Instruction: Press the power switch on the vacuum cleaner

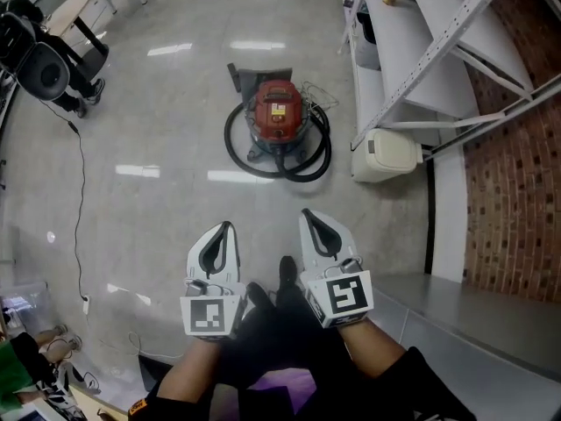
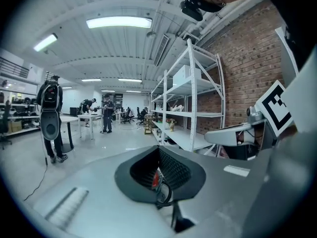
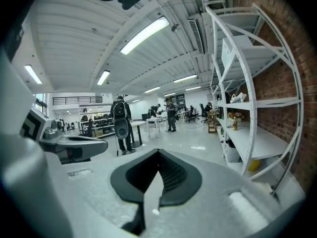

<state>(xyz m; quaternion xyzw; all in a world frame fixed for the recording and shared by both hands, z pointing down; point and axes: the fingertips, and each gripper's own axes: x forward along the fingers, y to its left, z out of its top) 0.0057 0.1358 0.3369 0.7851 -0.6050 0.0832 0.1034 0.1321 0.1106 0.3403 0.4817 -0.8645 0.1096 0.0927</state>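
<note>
The red vacuum cleaner point(image 1: 279, 112) stands on the grey floor ahead of me, ringed by its black hose point(image 1: 279, 167). Both grippers hover well short of it, side by side at waist height. My left gripper point(image 1: 226, 229) is shut and holds nothing. My right gripper point(image 1: 308, 215) is shut and empty too. In the left gripper view a sliver of the red vacuum cleaner point(image 2: 155, 179) shows through the thin slit between the shut jaws. The power switch cannot be made out. The right gripper view looks along its shut jaws at the hall floor.
A white shelving rack point(image 1: 412, 42) runs along the brick wall point(image 1: 517, 174) on the right, with a white bin point(image 1: 387, 153) at its foot near the vacuum. A thin cable point(image 1: 81, 200) trails over the floor at left. A person point(image 1: 48, 68) stands far left.
</note>
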